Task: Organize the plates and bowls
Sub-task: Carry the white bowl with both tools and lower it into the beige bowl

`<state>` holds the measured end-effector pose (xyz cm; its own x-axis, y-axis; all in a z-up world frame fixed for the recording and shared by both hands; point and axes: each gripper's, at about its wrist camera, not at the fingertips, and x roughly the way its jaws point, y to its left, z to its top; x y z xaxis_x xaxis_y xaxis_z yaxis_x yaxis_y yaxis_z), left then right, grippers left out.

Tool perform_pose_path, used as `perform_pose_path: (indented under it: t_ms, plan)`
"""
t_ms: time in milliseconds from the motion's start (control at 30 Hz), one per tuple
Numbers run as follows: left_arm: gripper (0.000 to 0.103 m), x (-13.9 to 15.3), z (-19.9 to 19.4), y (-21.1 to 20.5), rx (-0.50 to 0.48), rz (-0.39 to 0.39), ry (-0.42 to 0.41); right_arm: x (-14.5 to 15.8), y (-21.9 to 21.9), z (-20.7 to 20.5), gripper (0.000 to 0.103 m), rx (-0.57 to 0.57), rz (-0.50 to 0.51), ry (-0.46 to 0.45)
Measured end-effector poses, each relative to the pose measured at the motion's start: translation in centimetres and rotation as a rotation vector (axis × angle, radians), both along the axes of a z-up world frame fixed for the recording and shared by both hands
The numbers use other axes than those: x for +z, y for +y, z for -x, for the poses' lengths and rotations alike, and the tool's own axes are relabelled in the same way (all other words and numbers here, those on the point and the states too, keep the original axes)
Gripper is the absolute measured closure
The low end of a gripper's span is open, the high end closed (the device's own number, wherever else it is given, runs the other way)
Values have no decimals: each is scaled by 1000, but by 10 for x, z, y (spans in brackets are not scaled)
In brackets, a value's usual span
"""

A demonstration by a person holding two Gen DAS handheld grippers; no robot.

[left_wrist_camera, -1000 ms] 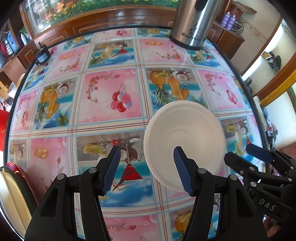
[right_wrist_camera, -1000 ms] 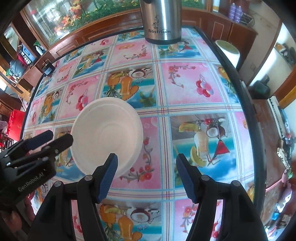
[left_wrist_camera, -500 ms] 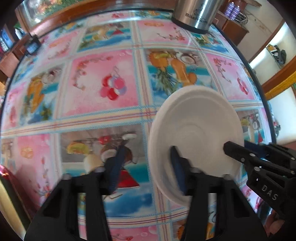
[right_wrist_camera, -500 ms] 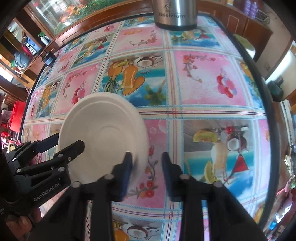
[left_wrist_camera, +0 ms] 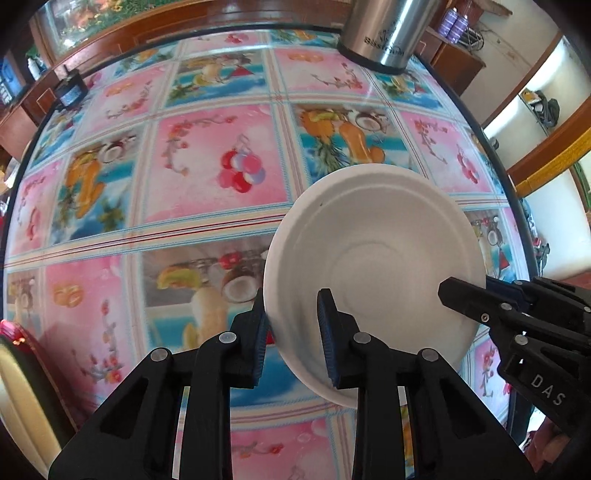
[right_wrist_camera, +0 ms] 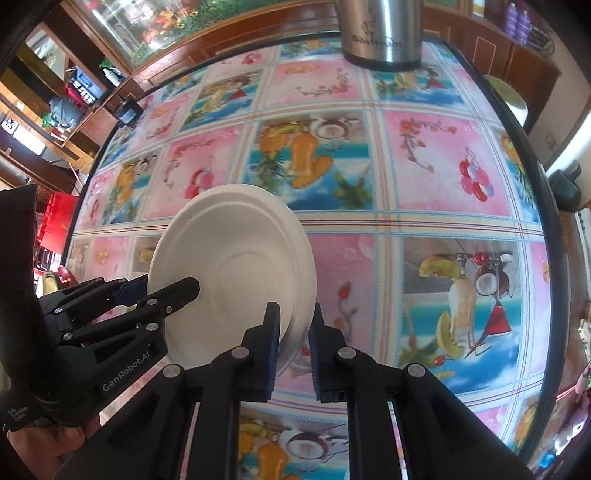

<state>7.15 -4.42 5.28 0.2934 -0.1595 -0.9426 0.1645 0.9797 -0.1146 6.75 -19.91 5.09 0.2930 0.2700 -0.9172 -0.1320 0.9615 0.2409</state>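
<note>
The round counter (left_wrist_camera: 207, 177) fills both views, covered by a glossy cloth of pink and blue squares printed with fruit, coconuts and flowers, and ringed by a dark rim. Around it stands a room of brown wooden cabinets (right_wrist_camera: 491, 44), with a glass case of flowers (right_wrist_camera: 155, 26) at the far side and pale shelving (left_wrist_camera: 535, 110) on the right of the left view. A steel urn (right_wrist_camera: 380, 33) stands at the counter's far edge, its top cut off in both views. The white bowl (left_wrist_camera: 376, 258) sits near the counter's near edge, tilted, gripped on opposite sides of its rim. The left tongs (left_wrist_camera: 295, 336) are clenched on the bowl's left rim, one finger inside and one outside. The right tongs (right_wrist_camera: 293, 343) are clenched on the right rim in the same way. Whether the bowl's base touches the cloth cannot be told. At the lower left of the left view a cream plate edge (left_wrist_camera: 18, 406) with something red (left_wrist_camera: 14, 332) behind it is mostly cut off. A small dark box (left_wrist_camera: 70, 90) at the far left rim is too blurred to identify.
</note>
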Motion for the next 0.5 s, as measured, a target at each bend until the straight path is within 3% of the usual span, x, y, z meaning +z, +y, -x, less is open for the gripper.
perform_pose_path:
  t_ms: [500]
  plan:
    - [78, 39, 41, 93, 118, -5, -66, 26, 85, 18, 89, 126, -2, -45]
